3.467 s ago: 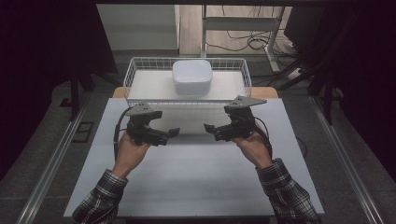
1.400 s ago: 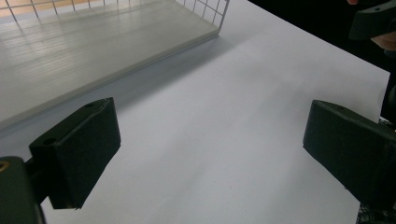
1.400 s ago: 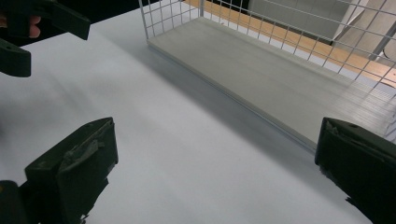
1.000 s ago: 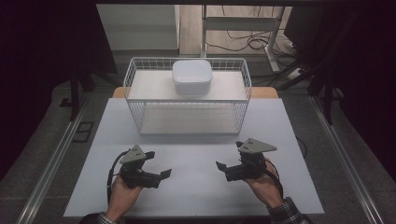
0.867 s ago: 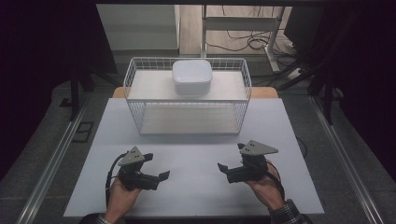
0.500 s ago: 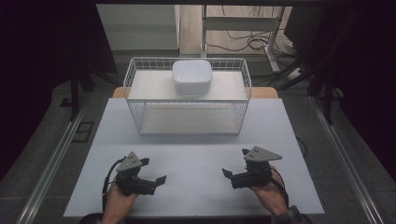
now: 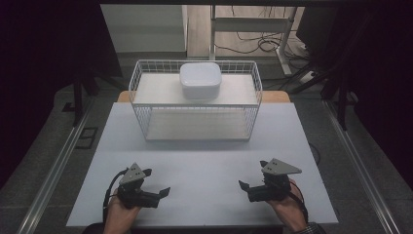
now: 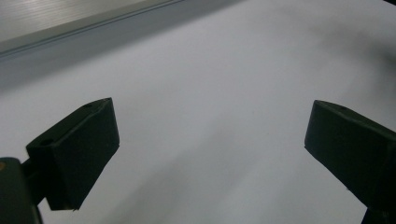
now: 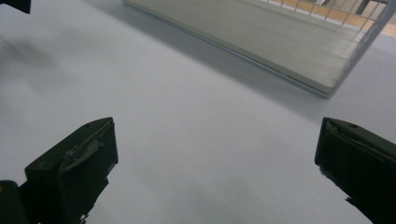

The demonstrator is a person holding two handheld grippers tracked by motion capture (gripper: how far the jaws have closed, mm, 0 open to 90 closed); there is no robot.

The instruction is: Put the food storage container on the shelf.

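Observation:
My left gripper point(image 7: 158, 189) rests low over the white table point(image 7: 204, 165) near its front left, held in a hand. It is open, and between its jaws lies bare table point(image 8: 205, 140). My right gripper point(image 7: 246, 187) sits near the front right, also open with nothing between its jaws. A white wire basket point(image 7: 195, 105) stands at the back middle of the table, well away from both grippers. A white rounded container point(image 7: 200, 79) sits on the basket's upper shelf. The basket's lower board point(image 9: 261, 42) shows ahead of the right gripper.
A wide stretch of bare white table separates the grippers from the basket. The table's front edge point(image 7: 195, 226) runs just behind the hands. Dark floor, metal rails point(image 7: 53, 165) and cables point(image 7: 258, 44) surround the table.
Both hands have drawn back from beside the basket to the table's front edge. Both grippers have stayed open.

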